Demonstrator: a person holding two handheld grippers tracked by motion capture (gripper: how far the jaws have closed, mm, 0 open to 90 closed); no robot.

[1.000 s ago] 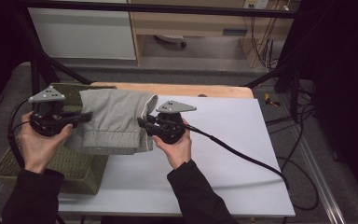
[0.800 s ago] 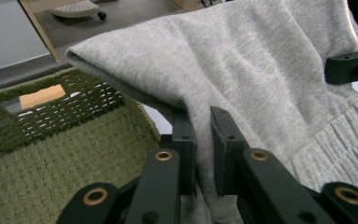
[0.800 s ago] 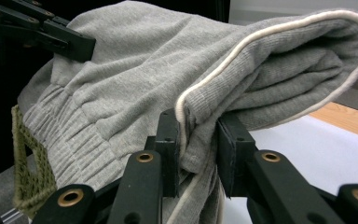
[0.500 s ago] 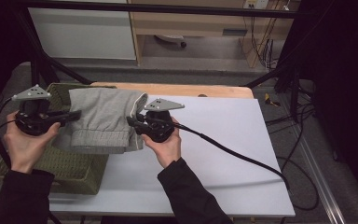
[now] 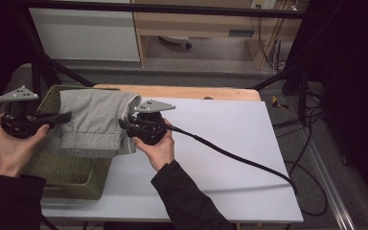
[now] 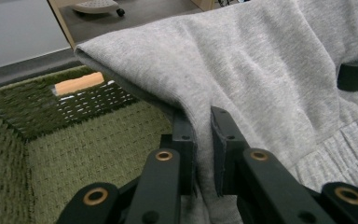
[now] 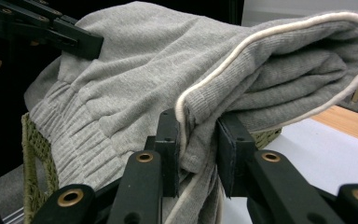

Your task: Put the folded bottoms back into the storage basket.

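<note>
A folded grey garment (image 5: 93,124) with a ribbed hem hangs in the air between both grippers, above the green woven basket (image 5: 69,175) at the table's left end. My left gripper (image 5: 67,116) is shut on the garment's left edge; in the left gripper view the cloth (image 6: 261,79) is pinched between its jaws (image 6: 203,154), with the basket's inside (image 6: 84,140) below. My right gripper (image 5: 123,125) is shut on the garment's right edge; the right gripper view has the folded layers (image 7: 242,79) pressed between its jaws (image 7: 198,149).
The white tabletop (image 5: 220,143) stretches to the right of the basket, with the right gripper's black cable (image 5: 235,155) trailing across it. A wooden strip (image 5: 196,92) runs along the table's far edge. Dark frame bars and floor cables surround the table.
Both hands have carried the garment leftward, from the table's left part to above the basket. Both grips stay unchanged.
</note>
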